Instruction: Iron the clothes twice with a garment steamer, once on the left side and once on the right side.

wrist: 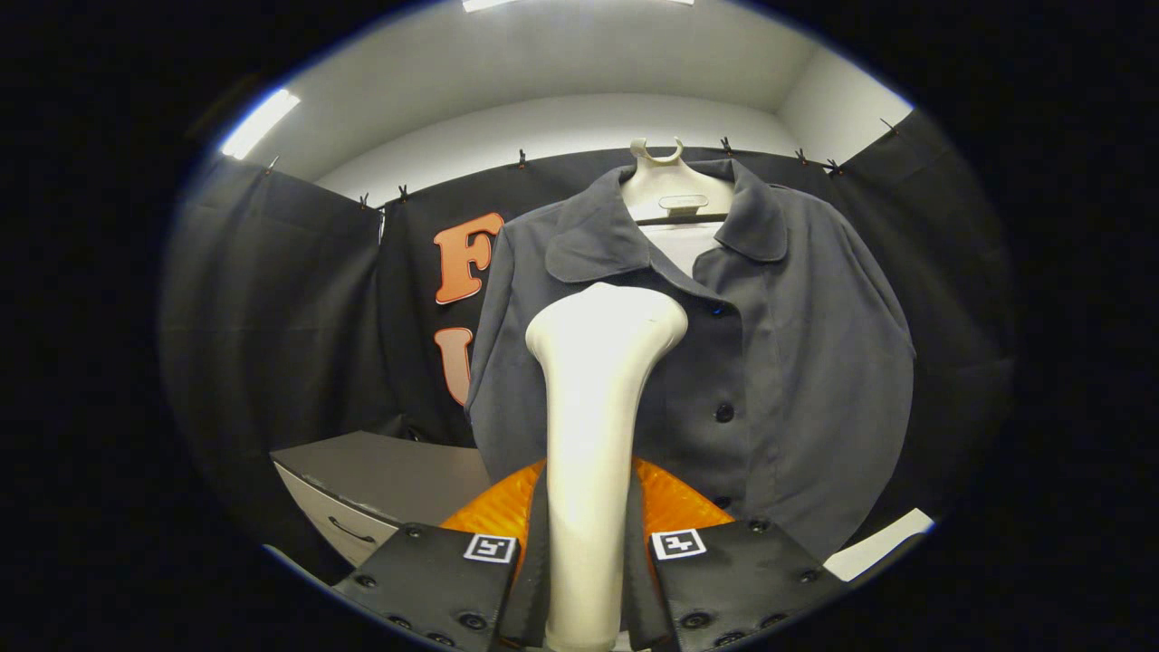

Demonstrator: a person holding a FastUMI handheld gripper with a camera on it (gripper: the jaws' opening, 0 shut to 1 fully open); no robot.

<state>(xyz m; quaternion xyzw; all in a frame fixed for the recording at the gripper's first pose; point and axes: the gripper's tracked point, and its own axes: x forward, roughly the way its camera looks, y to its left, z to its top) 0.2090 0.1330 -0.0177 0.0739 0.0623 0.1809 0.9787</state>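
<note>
1. Between the two fingers: steamer (593,453), white, upright, handle running up from the claw (584,580) to a broad head. The claw is closed around the handle, a finger pressing on each side, with no gap showing. Held low on the handle, probably so the head stands clear of the fingers and can reach the cloth.

2. Beyond the steamer head: jacket (797,362), dark grey, buttoned down the front, round collar. The head stands before its left chest panel, below the collar; whether it touches the cloth cannot be told. By that position, the pass in hand looks to be the one on the jacket's left half as seen from here.

3. Above the collar: hanger (675,186), pale, hook at the top. It keeps the jacket hung flat and facing the claw, so both front halves can be swept top to bottom.

4. Just ahead of the fingers, behind the handle: orange rounded part (675,503), ribbed. What it belongs to cannot be told.

5. Left of the jacket, lower down: grey counter (380,462) with a drawer handle on its front, well apart from the steamer.

6. Right of the jacket hem: white slab edge (878,543), purpose unclear.
</note>
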